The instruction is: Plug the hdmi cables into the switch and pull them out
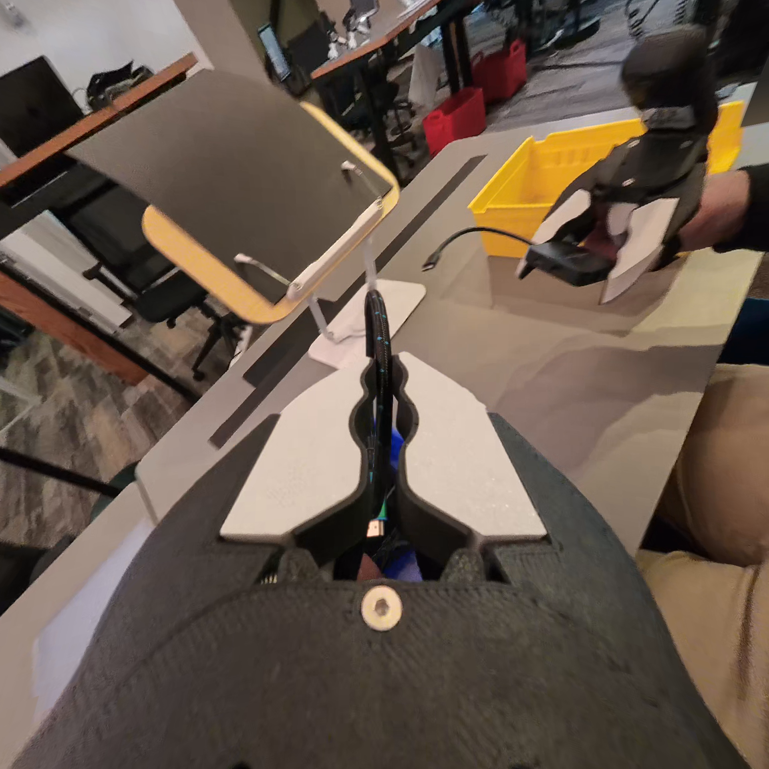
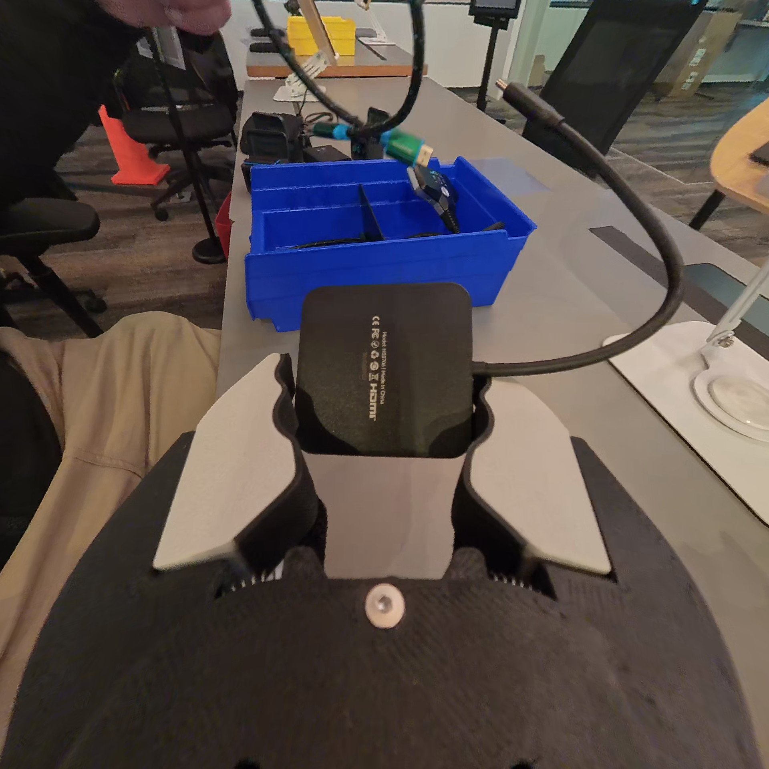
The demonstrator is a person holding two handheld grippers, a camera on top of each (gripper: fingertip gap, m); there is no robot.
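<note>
My left gripper (image 1: 385, 366) is shut on a black braided HDMI cable (image 1: 379, 328) with blue flecks. The cable runs between the fingers, and its green plug (image 1: 379, 516) with a gold tip hangs below. In the right wrist view that green plug (image 2: 405, 145) dangles over a blue bin (image 2: 374, 270). A second, dark blue plug (image 2: 432, 187) sticks up from the bin. My right gripper (image 2: 383, 374) is shut on the black HDMI switch (image 2: 385, 366), held flat above the table. The switch's own lead (image 2: 649, 233) arcs up to the right. In the left wrist view the right gripper (image 1: 582, 266) holds the switch (image 1: 566, 258) at the far right.
A yellow bin (image 1: 537, 183) stands on the grey table (image 1: 541, 374) behind the right gripper. A wood-edged dark board on a white stand (image 1: 233, 179) rises at the left. A white lamp base (image 2: 732, 399) lies at the right. Tan trousers (image 2: 104, 395) are beside the table edge. The left gripper's tips are roughly 25 cm from the right gripper's.
</note>
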